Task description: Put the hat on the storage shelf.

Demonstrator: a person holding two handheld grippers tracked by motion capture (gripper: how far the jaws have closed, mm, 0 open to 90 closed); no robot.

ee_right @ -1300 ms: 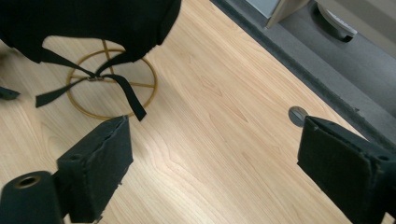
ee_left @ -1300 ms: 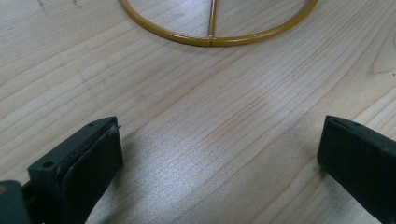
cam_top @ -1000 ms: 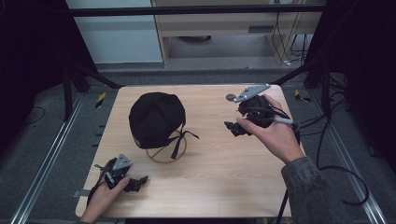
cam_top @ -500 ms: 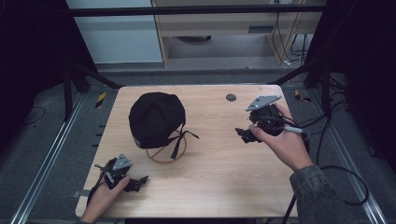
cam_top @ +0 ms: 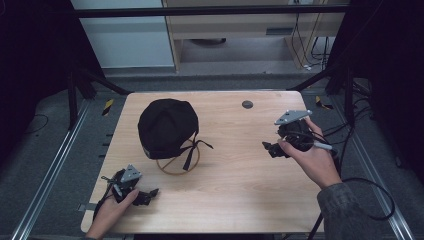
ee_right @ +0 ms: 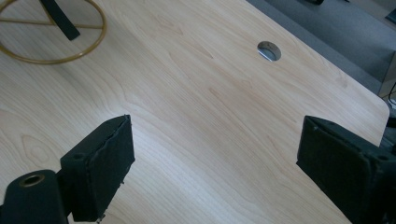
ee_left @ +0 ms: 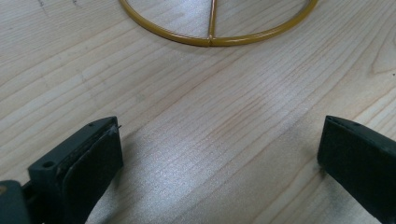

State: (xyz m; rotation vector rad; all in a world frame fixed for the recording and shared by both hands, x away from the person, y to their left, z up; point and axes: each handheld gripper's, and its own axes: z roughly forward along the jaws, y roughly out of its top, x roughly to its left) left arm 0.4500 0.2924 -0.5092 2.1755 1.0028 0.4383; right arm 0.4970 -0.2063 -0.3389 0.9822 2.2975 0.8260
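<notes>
A black cap (cam_top: pixel 167 127) sits on a gold wire stand (cam_top: pixel 177 162) at about ten o'clock from the table's (cam_top: pixel 240 200) centre. The left gripper (cam_top: pixel 142 196) rests near seven o'clock, jaws spread wide and empty; the right gripper (cam_top: pixel 272 148), at three o'clock, is likewise released. To lift the cap cleanly, approach low from both sides, pinch the brim, and avoid the dangling strap (cam_top: pixel 192 152).

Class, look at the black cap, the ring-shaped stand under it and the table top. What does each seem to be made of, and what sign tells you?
Black cap: apparently matte fabric; it has soft seams and a limp strap.
Ring-shaped stand: likely thin metal rod with glossy yellow-gold coating; highlights run along it.
Table top: pale wood or wood-look laminate; grain lines show, with a soft sheen.
</notes>
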